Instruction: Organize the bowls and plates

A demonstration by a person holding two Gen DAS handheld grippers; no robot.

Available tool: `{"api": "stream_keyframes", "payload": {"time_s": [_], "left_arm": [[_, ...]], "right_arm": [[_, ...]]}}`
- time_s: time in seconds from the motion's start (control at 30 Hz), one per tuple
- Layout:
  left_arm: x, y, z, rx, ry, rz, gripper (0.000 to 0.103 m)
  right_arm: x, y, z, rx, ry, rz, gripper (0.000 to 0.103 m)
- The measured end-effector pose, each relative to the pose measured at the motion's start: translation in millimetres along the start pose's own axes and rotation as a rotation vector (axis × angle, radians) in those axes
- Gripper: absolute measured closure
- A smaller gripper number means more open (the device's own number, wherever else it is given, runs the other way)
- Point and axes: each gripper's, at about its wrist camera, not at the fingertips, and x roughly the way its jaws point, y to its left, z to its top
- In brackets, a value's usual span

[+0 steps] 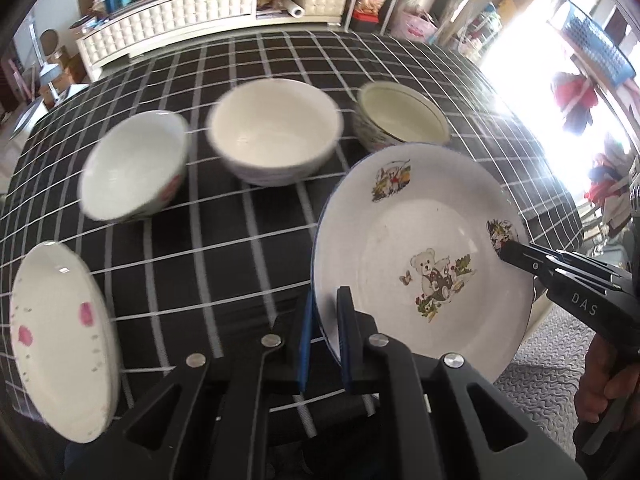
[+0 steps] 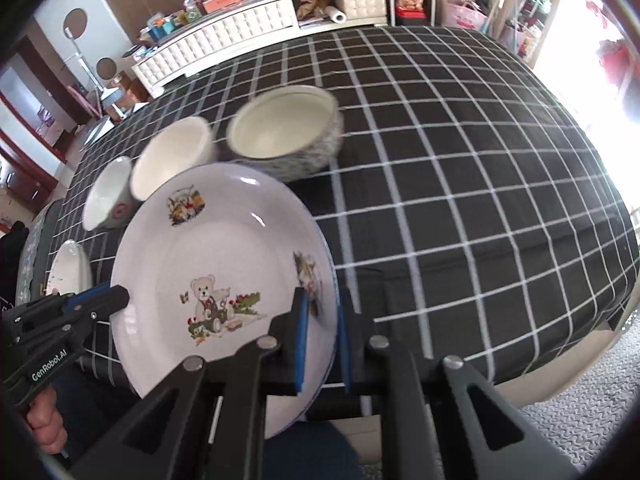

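Observation:
A white plate with a teddy-bear picture (image 1: 424,248) (image 2: 224,280) is held above the checked table by both grippers. My left gripper (image 1: 326,336) is shut on its left rim, and shows in the right wrist view (image 2: 116,300). My right gripper (image 2: 322,332) is shut on its right rim, and shows in the left wrist view (image 1: 508,250). Three bowls stand in a row behind: a pink-flowered one (image 1: 134,168) (image 2: 108,192), a plain white one (image 1: 276,132) (image 2: 172,158), a patterned one (image 1: 400,116) (image 2: 286,132). A white plate with pink spots (image 1: 60,336) (image 2: 70,268) lies at the left.
A black tablecloth with white grid lines (image 1: 224,248) (image 2: 460,200) covers the table. A white cabinet (image 1: 180,12) (image 2: 224,36) with clutter stands behind the table. The table's near edge drops to a grey patterned floor mat (image 2: 580,420).

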Motion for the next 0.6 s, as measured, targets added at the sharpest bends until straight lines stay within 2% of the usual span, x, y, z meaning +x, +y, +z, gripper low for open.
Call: {"api": "stream_keyframes", "payload": {"time_s": [0.37, 0.6], "left_arm": [[-50.9, 89.1, -22.4, -0.100, -0.047, 0.057, 0.093], [-75.6, 142.6, -39.1, -0.145, -0.046, 0.107, 0.093]], "right_arm": [[8.4, 82.9, 4.9, -0.074, 0.008, 0.087, 0.086], [19.0, 140.3, 6.0, -0.128, 0.010, 0.137, 0.086]]}}
